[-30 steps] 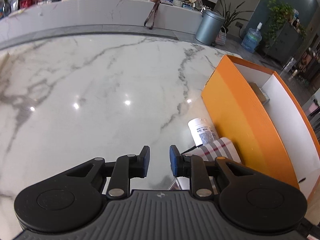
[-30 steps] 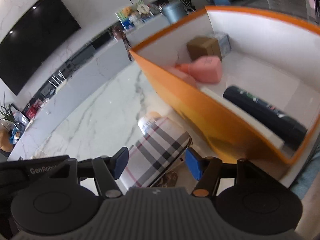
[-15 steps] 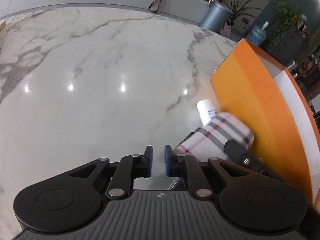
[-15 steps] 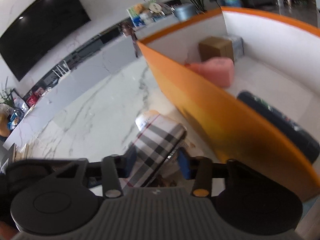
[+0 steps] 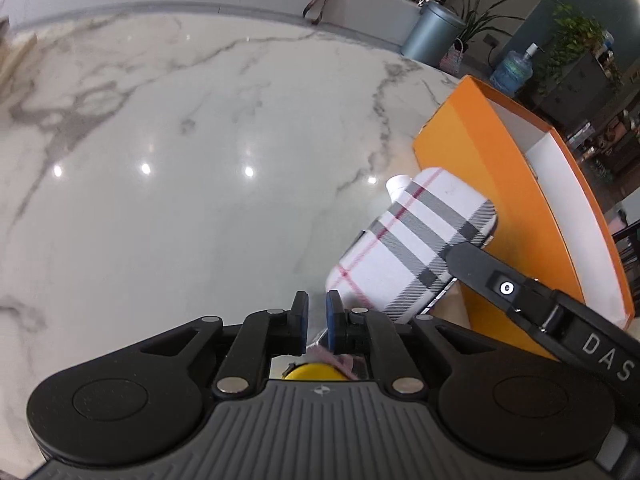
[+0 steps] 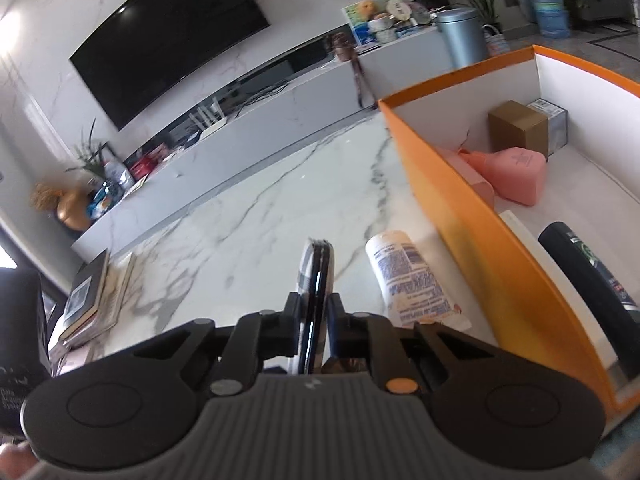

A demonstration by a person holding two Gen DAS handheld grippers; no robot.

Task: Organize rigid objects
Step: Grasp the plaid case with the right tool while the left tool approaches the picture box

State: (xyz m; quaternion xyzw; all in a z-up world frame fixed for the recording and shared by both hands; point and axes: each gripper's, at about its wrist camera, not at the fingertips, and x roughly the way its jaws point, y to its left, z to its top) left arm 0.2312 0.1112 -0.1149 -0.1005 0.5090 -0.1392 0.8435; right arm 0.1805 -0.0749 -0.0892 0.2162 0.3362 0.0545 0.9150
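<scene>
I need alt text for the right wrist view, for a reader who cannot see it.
The right gripper is shut on a thin plaid-covered case, held edge-on above a white marble table. A white tube lies beside an open orange box, which holds a pink pouch, a brown carton and a black bottle.

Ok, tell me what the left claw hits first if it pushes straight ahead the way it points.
Probably just the bare marble tabletop: the left claw points down at it. The plaid case lies right of that line, though depth is unclear.
</scene>
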